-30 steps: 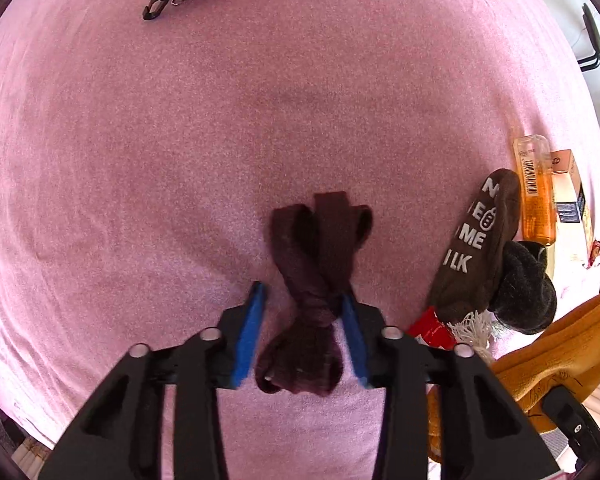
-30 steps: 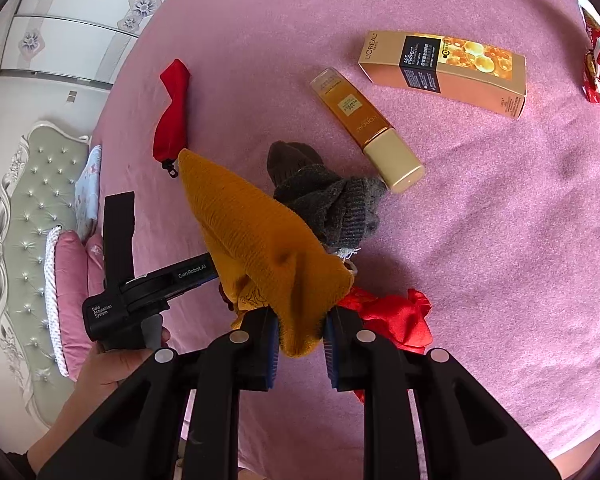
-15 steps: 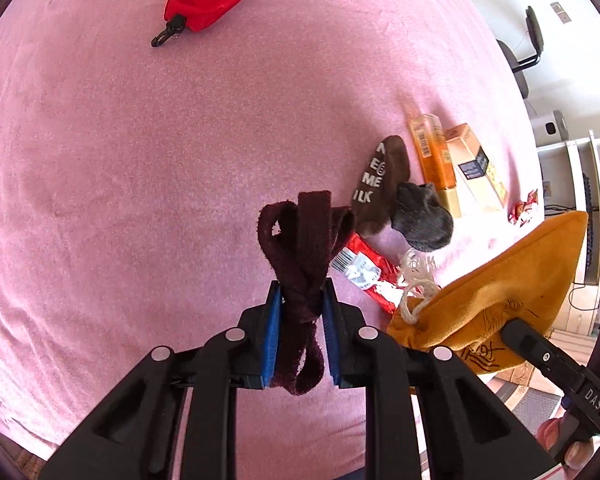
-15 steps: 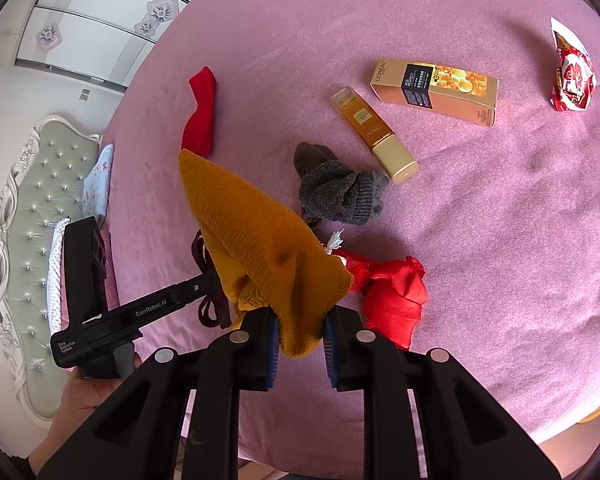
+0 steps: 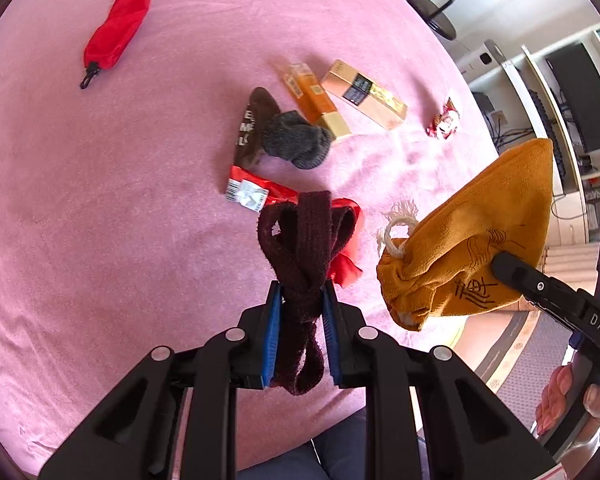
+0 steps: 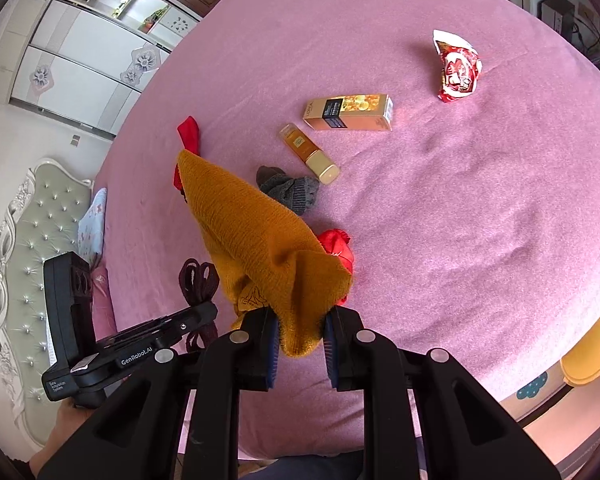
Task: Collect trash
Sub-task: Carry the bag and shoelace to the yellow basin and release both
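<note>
A pink bed (image 6: 480, 208) carries a grey sock (image 6: 296, 194). Just beside it lie an amber bottle (image 6: 308, 152) and a red wrapper (image 5: 256, 194); beyond the bottle a gold box (image 6: 348, 113); well apart, a red pouch (image 5: 118, 26) and a crumpled packet (image 6: 456, 66).

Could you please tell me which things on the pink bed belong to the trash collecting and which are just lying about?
Job:
- mustard pouch, in right tongs
- dark maroon band, in left tongs
- red wrapper
- small red-white wrapper

Lying about, probably:
- gold box
- amber bottle
- grey sock
- red pouch
</note>
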`<state>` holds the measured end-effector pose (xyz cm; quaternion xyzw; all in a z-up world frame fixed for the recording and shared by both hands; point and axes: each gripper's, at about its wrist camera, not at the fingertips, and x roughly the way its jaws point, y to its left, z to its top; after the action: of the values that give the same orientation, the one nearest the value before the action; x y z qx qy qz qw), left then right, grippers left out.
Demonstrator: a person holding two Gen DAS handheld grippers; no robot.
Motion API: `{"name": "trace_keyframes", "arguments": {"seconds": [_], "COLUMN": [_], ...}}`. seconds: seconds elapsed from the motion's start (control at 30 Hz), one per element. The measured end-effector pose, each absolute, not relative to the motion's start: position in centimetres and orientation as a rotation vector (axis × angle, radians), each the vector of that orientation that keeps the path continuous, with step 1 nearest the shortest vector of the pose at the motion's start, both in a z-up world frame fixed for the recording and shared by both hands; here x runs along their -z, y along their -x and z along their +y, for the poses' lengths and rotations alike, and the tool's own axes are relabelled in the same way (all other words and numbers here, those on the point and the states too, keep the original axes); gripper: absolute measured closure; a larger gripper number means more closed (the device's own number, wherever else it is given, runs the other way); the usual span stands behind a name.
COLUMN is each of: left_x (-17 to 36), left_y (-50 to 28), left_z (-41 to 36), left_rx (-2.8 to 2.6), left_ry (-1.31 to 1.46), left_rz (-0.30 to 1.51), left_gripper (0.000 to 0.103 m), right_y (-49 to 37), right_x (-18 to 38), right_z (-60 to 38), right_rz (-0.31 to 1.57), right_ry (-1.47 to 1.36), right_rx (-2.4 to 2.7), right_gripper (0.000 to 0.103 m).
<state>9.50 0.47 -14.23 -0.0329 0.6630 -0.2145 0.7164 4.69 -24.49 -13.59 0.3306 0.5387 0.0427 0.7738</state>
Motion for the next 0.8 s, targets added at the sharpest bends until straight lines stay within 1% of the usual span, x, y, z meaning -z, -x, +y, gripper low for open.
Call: {"name": "trace_keyframes", "arguments": {"seconds": [0.3,0.8], "left_x": [12.9,13.4], "left_y": [-5.1,5.0], "left_z": [-7.8,-27.2], "left_rx": [0.608,0.803], "left_ry": [-0.042,-0.21], "left_rz": [1.469,1.516], "left_gripper": [0.082,0.082], "right_y": [2.7,17.1], "right_x": [12.9,13.6], "right_z": [-31.4,-47.9], "right_rz": [1.097,1.02], "right_ry": [-0.796,-0.946], "right_rx": [0.014,0.246], "right_gripper": [0.085,0.085]}}
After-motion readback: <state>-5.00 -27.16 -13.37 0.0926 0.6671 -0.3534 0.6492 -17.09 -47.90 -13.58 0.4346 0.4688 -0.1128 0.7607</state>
